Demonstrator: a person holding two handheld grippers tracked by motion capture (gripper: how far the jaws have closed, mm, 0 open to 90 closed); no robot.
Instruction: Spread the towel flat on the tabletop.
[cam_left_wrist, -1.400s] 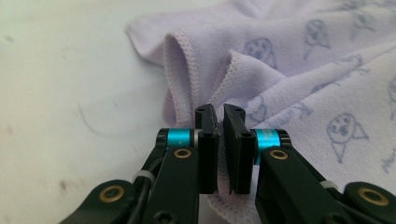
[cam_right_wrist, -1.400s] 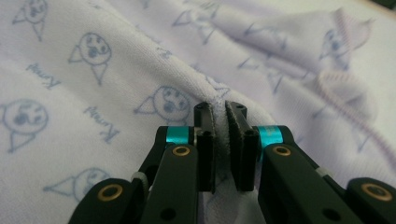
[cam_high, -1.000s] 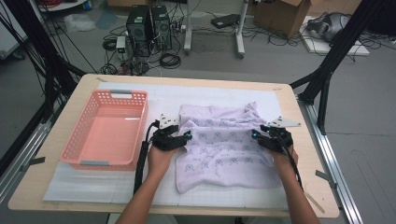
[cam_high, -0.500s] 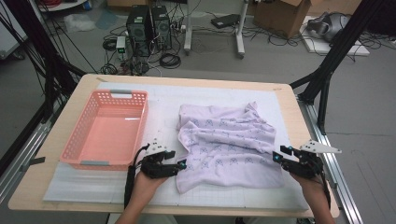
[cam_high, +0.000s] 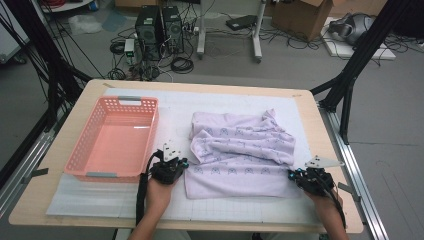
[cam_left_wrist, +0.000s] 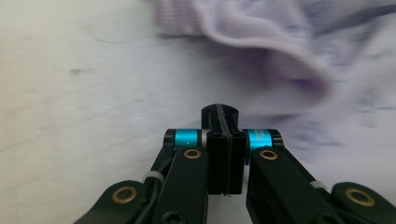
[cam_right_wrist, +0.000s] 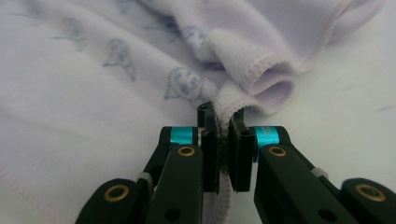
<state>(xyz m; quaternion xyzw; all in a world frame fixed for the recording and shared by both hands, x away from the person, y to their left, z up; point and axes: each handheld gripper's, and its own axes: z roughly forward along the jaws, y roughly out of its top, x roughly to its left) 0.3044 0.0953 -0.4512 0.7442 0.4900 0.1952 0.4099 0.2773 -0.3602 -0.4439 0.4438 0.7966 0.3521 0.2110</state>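
Both hands have drawn back to the garment's (cam_high: 240, 155) near corners, where the right hand-held gripper (cam_right_wrist: 223, 122) has just clamped its hem and the left hand-held gripper (cam_left_wrist: 223, 116) has just closed with no cloth visible between its jaws.

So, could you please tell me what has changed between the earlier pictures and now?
Both hands drew back from the middle of the lilac printed garment to its near corners. The right claw has just closed on the garment's hem, which sits pinched between its jaws. The left claw has just closed too, at the near left corner, with no cloth visible between its jaws. The pink basket and the garment stayed where they were.
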